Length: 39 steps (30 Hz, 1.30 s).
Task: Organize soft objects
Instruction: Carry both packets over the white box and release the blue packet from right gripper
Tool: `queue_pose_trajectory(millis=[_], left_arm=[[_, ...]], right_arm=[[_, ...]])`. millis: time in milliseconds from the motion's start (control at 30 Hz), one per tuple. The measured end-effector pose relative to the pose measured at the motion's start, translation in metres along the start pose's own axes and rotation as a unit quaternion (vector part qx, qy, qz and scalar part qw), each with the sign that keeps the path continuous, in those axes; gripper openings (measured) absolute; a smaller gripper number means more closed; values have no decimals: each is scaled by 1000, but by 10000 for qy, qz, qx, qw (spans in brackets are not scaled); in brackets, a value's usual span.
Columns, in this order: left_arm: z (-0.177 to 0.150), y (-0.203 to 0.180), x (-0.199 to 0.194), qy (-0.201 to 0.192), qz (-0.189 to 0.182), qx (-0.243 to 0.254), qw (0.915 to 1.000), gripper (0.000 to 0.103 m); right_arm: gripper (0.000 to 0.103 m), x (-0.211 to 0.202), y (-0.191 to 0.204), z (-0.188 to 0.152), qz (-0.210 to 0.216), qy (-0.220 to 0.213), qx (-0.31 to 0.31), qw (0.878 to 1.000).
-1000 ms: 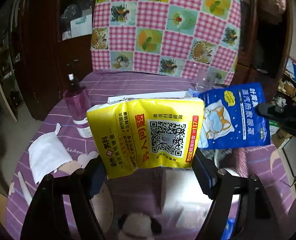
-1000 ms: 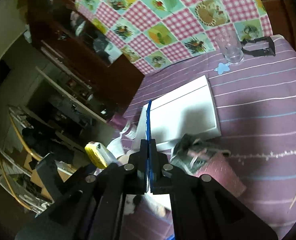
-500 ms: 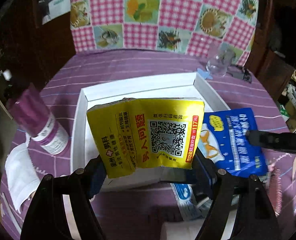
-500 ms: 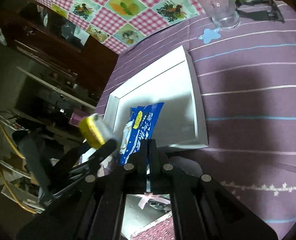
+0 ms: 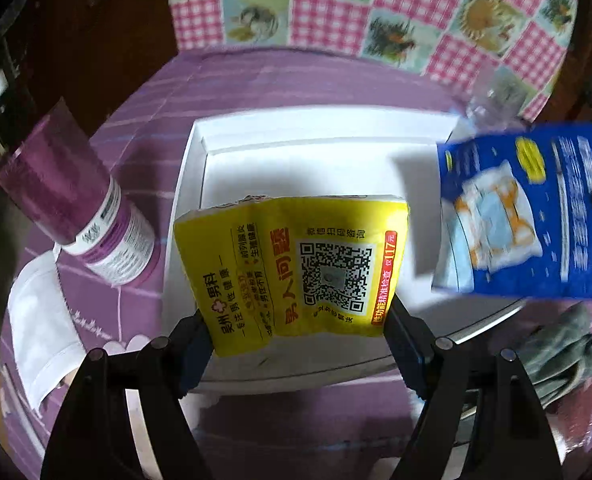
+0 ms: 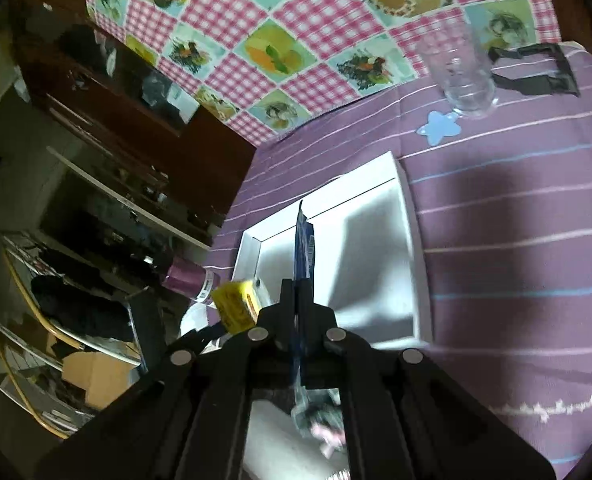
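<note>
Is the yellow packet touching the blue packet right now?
Apart. The left wrist view shows the yellow packet and the blue packet separated by bare white tray floor.

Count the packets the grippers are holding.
2. The yellow packet is clamped in the left gripper above the white tray. The blue packet is pinched in the right gripper over the tray's right side.
</note>
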State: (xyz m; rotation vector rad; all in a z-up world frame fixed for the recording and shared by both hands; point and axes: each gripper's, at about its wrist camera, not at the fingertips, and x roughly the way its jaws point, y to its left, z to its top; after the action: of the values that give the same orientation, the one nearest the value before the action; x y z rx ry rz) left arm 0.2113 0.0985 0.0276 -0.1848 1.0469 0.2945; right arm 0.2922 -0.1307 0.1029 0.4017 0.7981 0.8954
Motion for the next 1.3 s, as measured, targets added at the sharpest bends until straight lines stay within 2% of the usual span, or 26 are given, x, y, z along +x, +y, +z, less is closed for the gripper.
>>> queue_pose_trajectory(millis=[67, 167, 200, 267, 300, 367, 467, 600, 733, 867, 1000, 1133, 1167, 1233, 1267, 1300], left_arm=[[-1, 4, 6, 151, 17, -107, 9998, 77], [-3, 10, 8, 306, -85, -213, 9993, 78], [-3, 11, 7, 333, -68, -194, 9992, 78], [-4, 12, 7, 391, -48, -203, 9990, 78], [-4, 12, 6, 403, -58, -189, 9990, 78], [-3, 11, 8, 447, -31, -179, 9988, 79], [-2, 10, 9, 475, -44, -179, 9987, 79], [-6, 2, 8, 563, -141, -16, 9983, 79], [-11, -12, 5, 584, -264, 206, 9977, 81], [-9, -19, 9, 435, -366, 199, 9982, 87], [-8, -12, 3, 280, -609, 10, 9978, 90], [-5, -12, -8, 117, -997, -78, 9949, 93], [-4, -13, -11, 74, -1084, -62, 9941, 94], [-3, -15, -18, -79, -1250, -27, 9921, 95], [-2, -19, -22, -178, -1321, 14, 9911, 95], [-2, -21, -25, -242, -1349, 50, 9906, 99]], right_arm=[[2, 19, -1, 5, -113, 228, -126, 9996], [2, 61, -7, 10, -877, 820, -328, 9922], [2, 71, -11, 10, -1147, 998, -370, 9877], [2, 93, -18, 7, -1956, 1382, -579, 9692], [2, 97, -18, 3, -2167, 1432, -724, 9630], [2, 99, -9, -4, -2467, 1497, -1140, 9507], [3, 93, -4, -12, -2820, 1582, -1349, 9366], [3, 76, -11, -20, -3016, 1619, -1240, 9314], [3, 56, -20, -27, -3068, 1620, -1078, 9317], [4, 34, -27, -21, -2601, 1245, -832, 9539], [11, 10, -35, -19, -1980, 795, -504, 9757], [15, -7, -29, -19, -1700, 301, -443, 9840], [19, -4, -22, -16, -1644, 118, -424, 9854], [35, -12, -13, -15, -1547, -208, -480, 9866], [48, -19, -8, -15, -1508, -367, -529, 9865], [54, -23, -2, -14, -1470, -487, -586, 9862]])
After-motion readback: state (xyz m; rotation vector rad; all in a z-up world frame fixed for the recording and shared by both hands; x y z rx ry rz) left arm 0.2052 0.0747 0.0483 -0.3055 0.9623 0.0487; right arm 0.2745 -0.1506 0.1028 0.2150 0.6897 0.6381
